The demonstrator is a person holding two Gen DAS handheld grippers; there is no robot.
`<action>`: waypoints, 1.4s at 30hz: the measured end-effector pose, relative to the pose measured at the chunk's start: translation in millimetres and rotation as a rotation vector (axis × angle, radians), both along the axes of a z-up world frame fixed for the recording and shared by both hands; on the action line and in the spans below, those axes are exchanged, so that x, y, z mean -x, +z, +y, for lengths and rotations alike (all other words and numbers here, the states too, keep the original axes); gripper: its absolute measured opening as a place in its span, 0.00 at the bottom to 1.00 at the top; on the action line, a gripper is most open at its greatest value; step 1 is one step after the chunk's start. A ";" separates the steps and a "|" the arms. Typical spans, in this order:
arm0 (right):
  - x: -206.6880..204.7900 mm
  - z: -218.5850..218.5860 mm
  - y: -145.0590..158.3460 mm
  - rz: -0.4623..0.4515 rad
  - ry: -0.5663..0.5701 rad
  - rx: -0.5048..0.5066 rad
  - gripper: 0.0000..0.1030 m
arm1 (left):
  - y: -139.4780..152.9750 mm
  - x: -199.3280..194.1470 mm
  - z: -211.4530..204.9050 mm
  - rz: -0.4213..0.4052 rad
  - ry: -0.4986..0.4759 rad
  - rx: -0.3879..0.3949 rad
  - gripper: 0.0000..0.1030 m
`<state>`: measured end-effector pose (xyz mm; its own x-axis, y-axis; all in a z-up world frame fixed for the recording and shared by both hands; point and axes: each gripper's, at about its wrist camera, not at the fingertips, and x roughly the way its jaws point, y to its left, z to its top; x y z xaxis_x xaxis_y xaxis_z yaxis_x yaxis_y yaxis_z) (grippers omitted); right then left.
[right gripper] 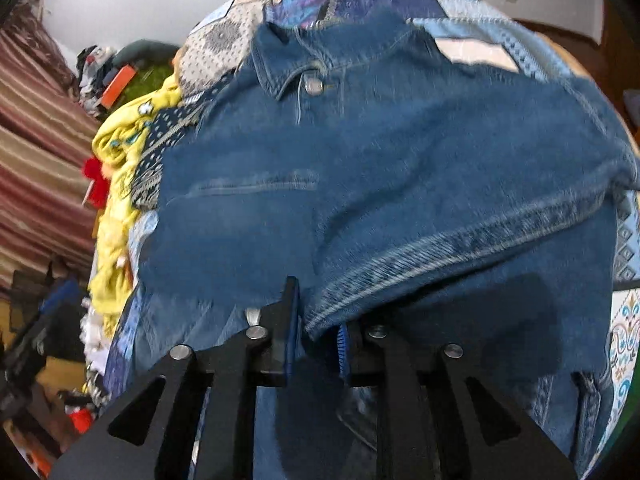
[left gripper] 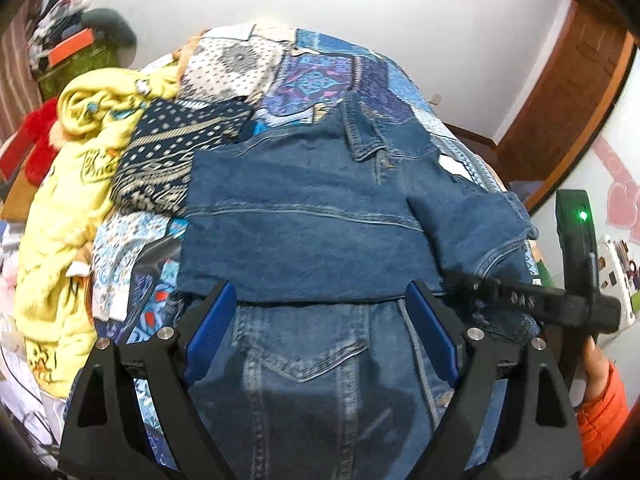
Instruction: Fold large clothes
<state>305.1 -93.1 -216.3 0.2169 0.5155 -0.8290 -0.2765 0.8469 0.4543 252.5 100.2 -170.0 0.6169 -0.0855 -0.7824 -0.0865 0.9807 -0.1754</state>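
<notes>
Right gripper (right gripper: pixel 316 320) pinched on a stitched hem edge of the denim jacket (right gripper: pixel 400 168), blue pads pressed nearly together with the fold of cloth between them. Left gripper (left gripper: pixel 320 312) spread wide and holding nothing, poised just above the near half of the denim jacket (left gripper: pixel 312 216), pads on either side of a chest-pocket flap. Seen from the left wrist, the right gripper (left gripper: pixel 532 304) lying across the jacket's right sleeve.

Judged from this: a fold in hand, sleeve or side panel being brought inward over the body. Best done by keeping the hem pinched low and taut, carrying it straight across without dragging the layers beneath, and pinning the body flat with the free gripper so the thick denim does not bunch at the crease. Edge to be laid parallel to the centre seam before letting go.

Jacket spread on the patchwork bedspread (left gripper: pixel 340 76), near half directly beneath both grippers, collar and metal button at the far end. Further left, a navy patterned cloth (left gripper: pixel 172 152) touching the jacket's edge, then a crumpled yellow garment (left gripper: pixel 80 184) beside it. Beyond, a white wall (left gripper: pixel 400 8).
</notes>
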 end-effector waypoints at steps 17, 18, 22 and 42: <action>35.8 -132.0 55.2 -0.263 -0.170 0.137 0.56 | 20.6 -82.2 -163.2 0.001 -0.342 -0.114 0.84; 34.5 -139.7 54.8 -0.268 -0.195 0.148 0.57 | 17.5 -87.8 -176.0 0.009 -0.369 -0.134 0.84; 28.8 -162.6 45.0 -0.256 -0.273 0.174 0.57 | -1.0 -106.4 -215.3 0.046 -0.453 -0.163 0.84; 16.4 -159.2 -13.5 -0.108 -0.260 0.122 0.58 | -42.4 -156.0 -250.6 0.138 -0.501 -0.124 0.10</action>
<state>288.7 -252.3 -229.8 0.4188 0.3295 -0.8462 -0.0848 0.9420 0.3248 408.5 -150.5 -212.4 0.4146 -0.2447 -0.8765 0.3838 0.9203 -0.0755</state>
